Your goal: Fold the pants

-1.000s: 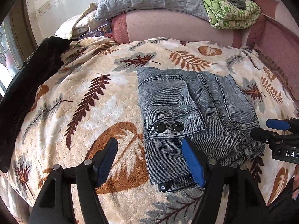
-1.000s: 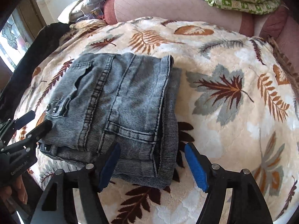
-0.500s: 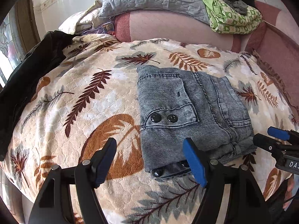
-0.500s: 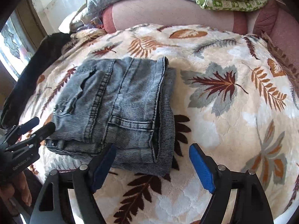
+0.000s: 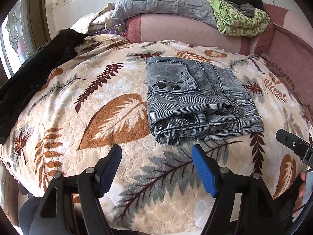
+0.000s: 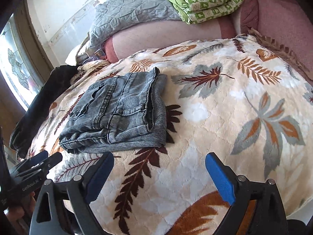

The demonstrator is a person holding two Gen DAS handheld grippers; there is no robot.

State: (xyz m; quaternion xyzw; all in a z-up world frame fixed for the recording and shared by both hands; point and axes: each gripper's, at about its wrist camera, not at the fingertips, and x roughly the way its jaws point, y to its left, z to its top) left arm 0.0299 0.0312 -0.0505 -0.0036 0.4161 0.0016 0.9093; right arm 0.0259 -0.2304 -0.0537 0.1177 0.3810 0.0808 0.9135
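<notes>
Grey washed denim pants (image 5: 197,99) lie folded into a compact rectangle on the leaf-patterned blanket (image 5: 78,105), pocket flap with two dark buttons on top. My left gripper (image 5: 156,152) hovers open just in front of the fold's near edge, with only blanket between its blue pads. In the right wrist view the same pants (image 6: 121,109) sit to the upper left. My right gripper (image 6: 159,159) is opening wider, nothing between its jaws, set back from the pants' near right corner. Each gripper shows at the edge of the other's view.
A dark garment (image 5: 29,74) drapes over the bed's left side by a window. Behind the blanket runs a pink headboard cushion (image 5: 176,29) with a grey quilt (image 5: 166,0) and a folded green-patterned blanket (image 5: 240,19) on top.
Both grippers have drawn back toward the near edge of the bed, off the folded pants. The right gripper's jaws have spread wider. The pants lie still.
</notes>
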